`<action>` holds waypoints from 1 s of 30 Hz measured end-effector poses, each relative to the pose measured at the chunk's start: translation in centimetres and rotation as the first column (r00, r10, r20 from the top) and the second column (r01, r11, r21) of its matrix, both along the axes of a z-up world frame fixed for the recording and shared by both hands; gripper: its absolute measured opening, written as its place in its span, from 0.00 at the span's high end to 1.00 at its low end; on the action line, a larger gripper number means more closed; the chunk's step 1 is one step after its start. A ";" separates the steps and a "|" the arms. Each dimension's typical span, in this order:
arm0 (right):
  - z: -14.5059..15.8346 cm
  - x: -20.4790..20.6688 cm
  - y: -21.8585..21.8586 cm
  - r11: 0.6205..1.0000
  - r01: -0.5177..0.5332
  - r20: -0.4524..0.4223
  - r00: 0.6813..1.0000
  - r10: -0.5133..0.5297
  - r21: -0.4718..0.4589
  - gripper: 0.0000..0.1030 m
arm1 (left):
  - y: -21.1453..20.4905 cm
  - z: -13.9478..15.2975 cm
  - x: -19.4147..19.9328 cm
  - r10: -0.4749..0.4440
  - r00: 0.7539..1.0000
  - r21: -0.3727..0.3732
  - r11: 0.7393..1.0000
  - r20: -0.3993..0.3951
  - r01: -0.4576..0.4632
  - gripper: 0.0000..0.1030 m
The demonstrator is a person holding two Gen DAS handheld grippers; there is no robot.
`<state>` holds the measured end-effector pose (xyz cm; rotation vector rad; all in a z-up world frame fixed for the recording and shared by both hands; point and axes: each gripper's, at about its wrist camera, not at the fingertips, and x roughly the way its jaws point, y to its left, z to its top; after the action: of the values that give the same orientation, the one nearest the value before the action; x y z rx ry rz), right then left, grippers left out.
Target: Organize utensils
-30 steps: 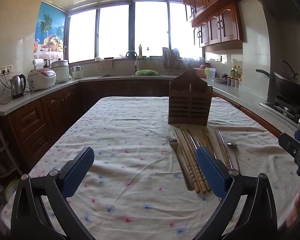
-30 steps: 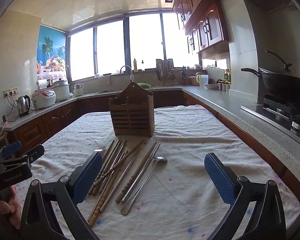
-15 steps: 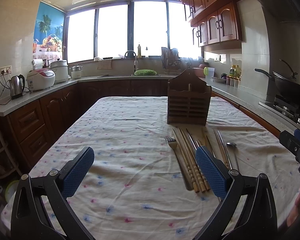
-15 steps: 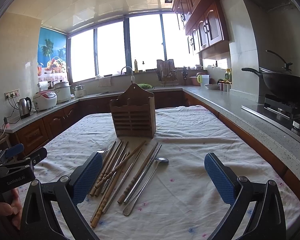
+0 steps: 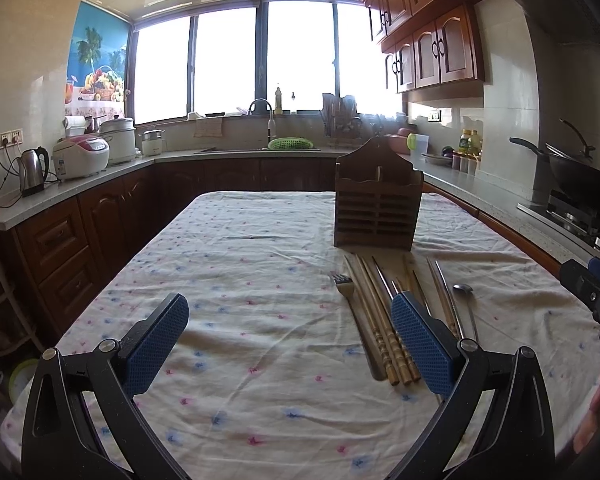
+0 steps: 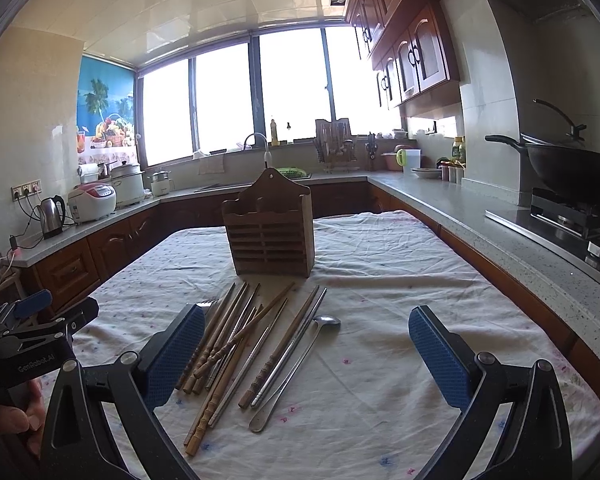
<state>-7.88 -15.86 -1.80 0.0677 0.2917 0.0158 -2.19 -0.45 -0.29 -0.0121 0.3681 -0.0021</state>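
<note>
Right wrist | chopsticks [image 6: 236, 340] lengthwise toward holder [image 6: 270, 230] | spoon [image 6: 296, 364] bowl holderward

A slatted wooden utensil holder [image 6: 269, 232] stood upright, its compartments empty, straight ahead of the right claw [image 6: 306, 356] and beyond the spread of utensils. Wooden chopsticks [image 6: 220, 344] lay in a loose fan by that claw's left finger, some crossing. A fork [image 5: 354, 316] lay leftmost, tines toward the holder. Metal chopsticks [image 6: 290, 354] and a long-handled spoon [image 6: 300, 364] lay rightmost, between the claw's fingers.
</note>
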 end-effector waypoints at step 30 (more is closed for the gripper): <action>0.0 4.4 -2.0 0.997 -0.027 -0.238 0.970 0.043 0.069 0.01 | 1.2 0.0 5.6 -0.095 0.983 -0.142 0.987 -0.159 0.072 0.00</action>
<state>-3.48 -17.82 -1.79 0.1303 0.5343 0.0522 3.44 0.73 -0.28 -0.1320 0.5343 -0.1102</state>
